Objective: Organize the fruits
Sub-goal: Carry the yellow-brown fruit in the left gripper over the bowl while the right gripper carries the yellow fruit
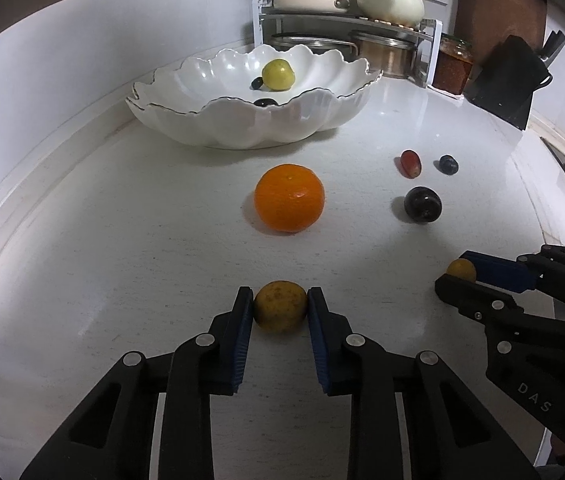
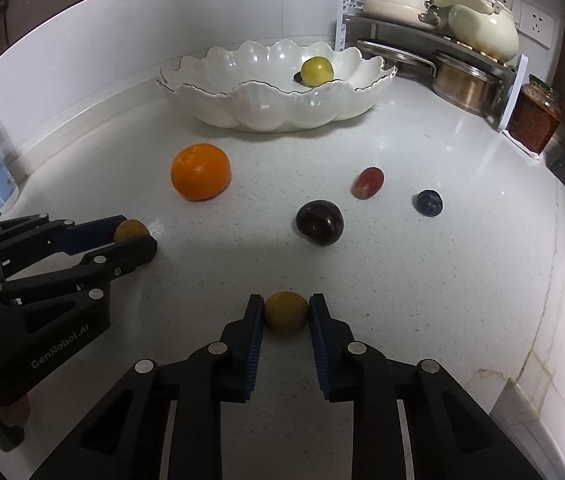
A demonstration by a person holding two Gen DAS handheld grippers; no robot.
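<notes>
In the left wrist view my left gripper (image 1: 280, 300) is shut on a speckled yellow-brown fruit (image 1: 280, 312) resting on the white counter. To its right, my right gripper (image 1: 452, 270) is shut on a smaller yellow fruit (image 1: 462, 270). The right wrist view shows that same grip, right gripper (image 2: 286, 304) on the yellow fruit (image 2: 286, 314), with the left gripper (image 2: 138, 232) at the left. An orange (image 1: 289, 198), a dark plum (image 1: 422, 204), a red grape (image 1: 409, 163) and a blueberry (image 1: 448, 164) lie loose beyond. The scalloped white bowl (image 1: 242, 128) holds a yellow fruit (image 1: 278, 75) and two small dark ones.
A metal rack (image 1: 346, 20) with pots and pans stands behind the bowl. Beside it are a jar (image 1: 452, 64) and a black knife block (image 1: 510, 76). A white wall bounds the counter on the left and behind; the counter's edge (image 2: 538, 360) runs along the right.
</notes>
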